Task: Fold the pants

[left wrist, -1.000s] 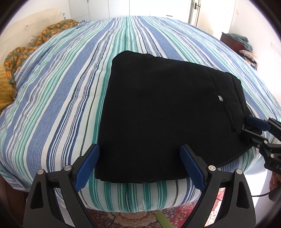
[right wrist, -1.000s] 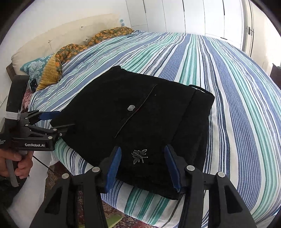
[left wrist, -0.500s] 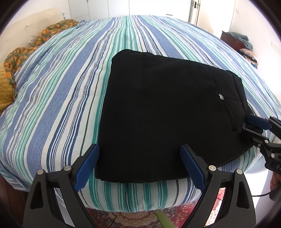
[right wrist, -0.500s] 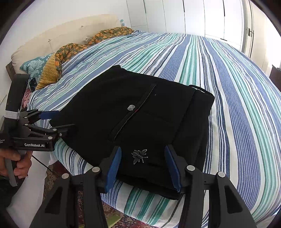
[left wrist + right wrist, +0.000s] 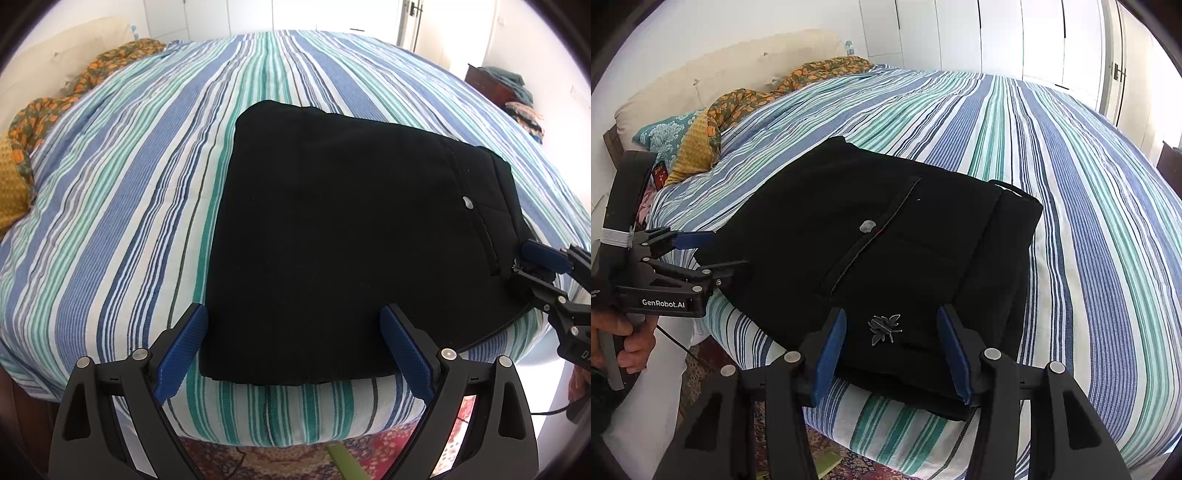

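Little has moved since a second ago: the left gripper [image 5: 293, 350] has drawn back a touch, so the near edge of the black pants [image 5: 343, 240] now sits slightly farther ahead of its fingertips, and the right gripper [image 5: 892, 354] holds almost the same spot as before.

Both grippers stand with their jaws spread wide and nothing between them. The left gripper hangs just short of the near edge of the bed [image 5: 122, 206], and the folded pants lie straight ahead of it, spanning the gap between its blue pads [image 5: 181, 350]. Off to its right, the right gripper [image 5: 532, 264] points in at the side of the pants, its tips at or just above the cloth; whether they touch cannot be told.

From the right wrist view, the pants [image 5: 886, 251] lie as a flat, squarish bundle directly ahead, reaching in between the blue pads [image 5: 829, 354]. A small metal leaf emblem [image 5: 884, 328] sits on the cloth just ahead, between the fingers, with a metal button [image 5: 867, 226] farther ahead beside a pocket seam. To the left, the left gripper [image 5: 716, 254] hovers at the near left corner of the pants, held by a hand [image 5: 617, 347]. Patterned pillows [image 5: 701, 144] lie far ahead and to the left, at the head of the striped bedspread.
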Demonstrator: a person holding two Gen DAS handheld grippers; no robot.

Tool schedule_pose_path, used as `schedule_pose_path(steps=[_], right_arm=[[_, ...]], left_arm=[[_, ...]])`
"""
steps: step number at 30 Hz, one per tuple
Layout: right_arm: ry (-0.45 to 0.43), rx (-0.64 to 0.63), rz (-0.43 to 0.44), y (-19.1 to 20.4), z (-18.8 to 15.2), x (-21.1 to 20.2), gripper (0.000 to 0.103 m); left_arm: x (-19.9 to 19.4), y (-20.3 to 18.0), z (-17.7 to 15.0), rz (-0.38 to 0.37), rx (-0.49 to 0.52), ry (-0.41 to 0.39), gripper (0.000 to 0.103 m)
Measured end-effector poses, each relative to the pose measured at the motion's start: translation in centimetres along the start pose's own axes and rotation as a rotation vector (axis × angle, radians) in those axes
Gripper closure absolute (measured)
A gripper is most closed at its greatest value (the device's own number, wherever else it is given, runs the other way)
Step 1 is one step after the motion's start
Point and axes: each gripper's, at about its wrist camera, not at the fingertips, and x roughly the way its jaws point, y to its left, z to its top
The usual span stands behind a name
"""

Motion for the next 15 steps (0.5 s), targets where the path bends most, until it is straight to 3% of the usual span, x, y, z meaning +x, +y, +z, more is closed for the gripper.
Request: schedule_pose_path(steps=[8, 13, 15], right_arm=[[0.001, -0.003, -0.001, 0.0, 0.0, 0.0, 0.050], [0.024, -0.016, 0.011, -0.1, 0.2, -0.4, 0.050], [0.038, 0.000, 0.015, -0.7, 0.5, -1.5, 0.051]], left_arm=[[0.1, 0.3, -0.1, -0.008, -0.007, 0.011, 0.006], [-1.4, 1.7, 0.1, -0.066, -0.008, 0.073, 0.007], [-3.1, 3.4, 0.0, -0.102, -0.032, 0.061, 0.007]])
